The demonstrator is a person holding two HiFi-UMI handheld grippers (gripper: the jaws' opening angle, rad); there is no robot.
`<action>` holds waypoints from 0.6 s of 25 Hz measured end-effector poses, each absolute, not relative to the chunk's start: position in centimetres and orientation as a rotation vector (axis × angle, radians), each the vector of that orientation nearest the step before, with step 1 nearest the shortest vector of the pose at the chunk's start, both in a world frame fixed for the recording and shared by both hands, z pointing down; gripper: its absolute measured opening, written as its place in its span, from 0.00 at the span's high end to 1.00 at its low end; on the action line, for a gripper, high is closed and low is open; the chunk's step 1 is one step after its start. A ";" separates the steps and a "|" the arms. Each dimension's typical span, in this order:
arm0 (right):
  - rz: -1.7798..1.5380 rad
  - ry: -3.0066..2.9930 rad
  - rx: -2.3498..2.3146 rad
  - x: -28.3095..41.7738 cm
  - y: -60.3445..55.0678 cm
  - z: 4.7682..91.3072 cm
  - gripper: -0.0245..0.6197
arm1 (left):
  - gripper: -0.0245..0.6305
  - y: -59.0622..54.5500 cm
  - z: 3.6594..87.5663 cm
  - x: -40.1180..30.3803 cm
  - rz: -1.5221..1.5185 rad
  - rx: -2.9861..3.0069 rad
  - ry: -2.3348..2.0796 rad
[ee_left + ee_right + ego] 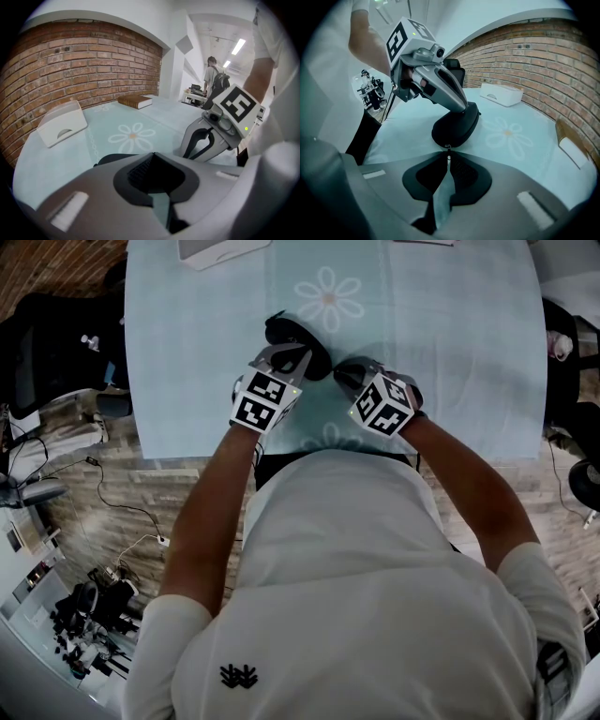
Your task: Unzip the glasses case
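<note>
1. White shirt (366,587) of the person is filling the lower half of the head view, nearest the lens. The left forearm (211,493) and right forearm (469,484) are reaching forward from it over the table's near edge.
2. Surface: a pale blue tablecloth (450,334) is covering the table and is carrying a printed daisy (328,298). A white holder (61,125) and a book (136,100) are lying toward the far end, well apart from the grippers.
3. Room: a brick wall (84,61) is running along 1 side of the table. A wood floor (131,493) is showing beside the table, a black chair (56,343) is standing at the left, and a second person (214,77) is standing in the bright corridor beyond.
4. Task object: the black glasses case (457,125) is lying on the cloth near the daisy, between the 2 grippers.
5. Left gripper (152,157): it is slanting down onto the case from above. Its jaws are pressing together with nothing seen between them, and the tips are resting on the case's top.
6. Right gripper (447,155): it is pointing at the end of the case nearest its camera. Its jaws are pinching the small metal zipper pull (448,148) at their tips.
</note>
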State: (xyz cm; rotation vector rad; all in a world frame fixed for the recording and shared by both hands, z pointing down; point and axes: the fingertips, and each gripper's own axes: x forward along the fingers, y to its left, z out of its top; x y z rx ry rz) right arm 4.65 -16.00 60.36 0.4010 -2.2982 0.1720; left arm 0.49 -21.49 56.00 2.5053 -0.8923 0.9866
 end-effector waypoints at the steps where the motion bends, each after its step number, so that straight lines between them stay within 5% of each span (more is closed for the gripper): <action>1: 0.165 -2.296 0.405 4.7 -16.0 60.3 0.93 | 0.88 -21.5 56.0 0.5 0.985 2.507 -0.893; 15: 0.129 -2.292 0.444 5.3 -16.0 60.2 0.96 | 0.88 -21.7 56.2 0.7 0.970 2.510 -0.900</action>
